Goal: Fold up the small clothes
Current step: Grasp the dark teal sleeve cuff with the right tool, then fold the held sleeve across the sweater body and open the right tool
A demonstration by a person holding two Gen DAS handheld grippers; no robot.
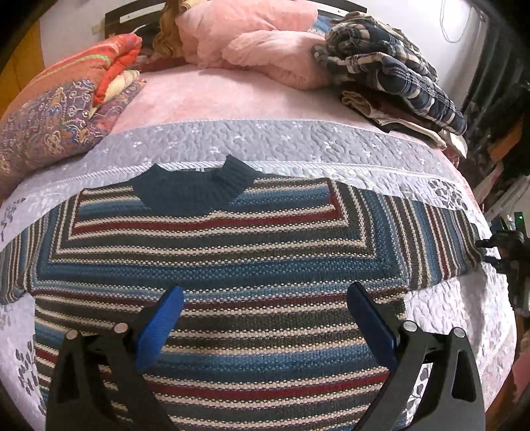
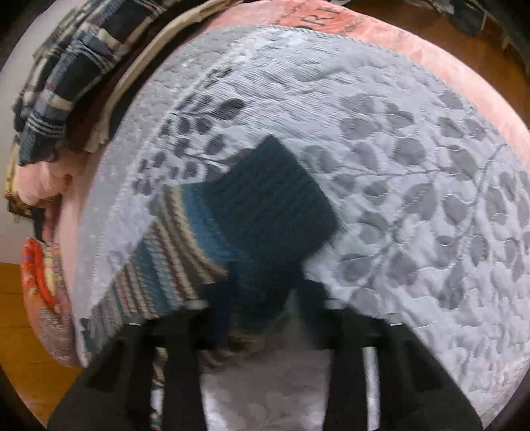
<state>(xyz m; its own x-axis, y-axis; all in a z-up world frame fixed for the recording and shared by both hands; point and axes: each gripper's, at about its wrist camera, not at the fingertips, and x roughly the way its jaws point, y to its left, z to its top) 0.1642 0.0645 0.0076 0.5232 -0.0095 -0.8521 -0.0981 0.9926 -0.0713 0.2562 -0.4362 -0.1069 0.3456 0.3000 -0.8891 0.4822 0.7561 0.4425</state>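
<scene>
pink blanket (image 1: pixel 251 36), plaid pile (image 1: pixel 391 69) and paisley quilt (image 1: pixel 49 122) on bed.

Bed fills most of both views, covered by pink plush bedspread (image 1: pixel 198 99) with grey-white quilted leaf-pattern coverlet (image 1: pixel 281 142) laid over the near part. Folded paisley and orange quilts (image 1: pixel 59 112) stacked at far left of bed. Crumpled pink blanket (image 1: pixel 258 43) near dark headboard (image 1: pixel 114 16). Navy plaid blanket (image 1: pixel 391 66) piled on folded cloths at far right. White wall (image 1: pixel 414 16) behind, thin cable hanging on it. Wooden floor (image 2: pixel 20 298) beside bed in right wrist view. Warm indoor light; right wrist view motion-blurred.
</scene>
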